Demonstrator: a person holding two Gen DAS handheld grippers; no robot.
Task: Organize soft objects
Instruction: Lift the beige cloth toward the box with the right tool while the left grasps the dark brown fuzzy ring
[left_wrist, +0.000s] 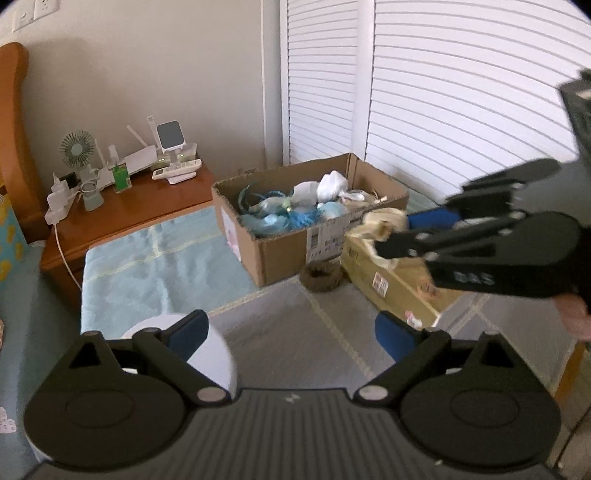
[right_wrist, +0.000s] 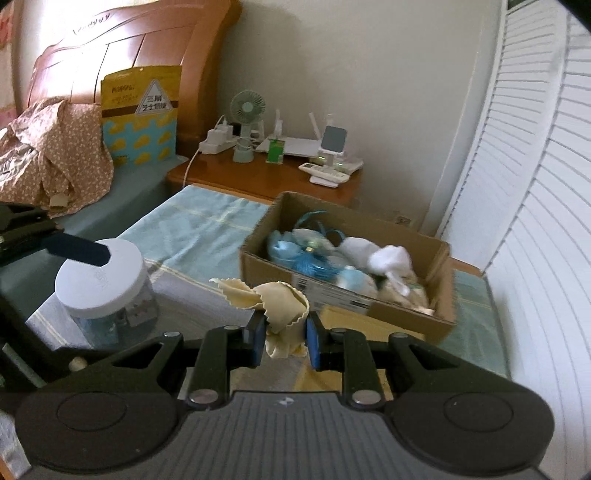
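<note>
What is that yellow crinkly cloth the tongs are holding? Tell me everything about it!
The yellow cloth is pale cream, thin and soft-looking, with zigzag-cut edges. It is crumpled and folded, pinched between the blue pads of the right tongs, one corner sticking out to the left. It hangs in the air near the cardboard box, touching only the pads.

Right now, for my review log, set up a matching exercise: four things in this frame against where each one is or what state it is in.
Things:
1. yellow cloth
2. left gripper
3. white-lidded jar
4. small fan

Places or states:
A. on the wooden nightstand
B. open, holding nothing
C. pinched in the right gripper
D. standing on the bed, left of the cardboard box

Pairs: 1-C, 2-B, 3-D, 4-A
</note>
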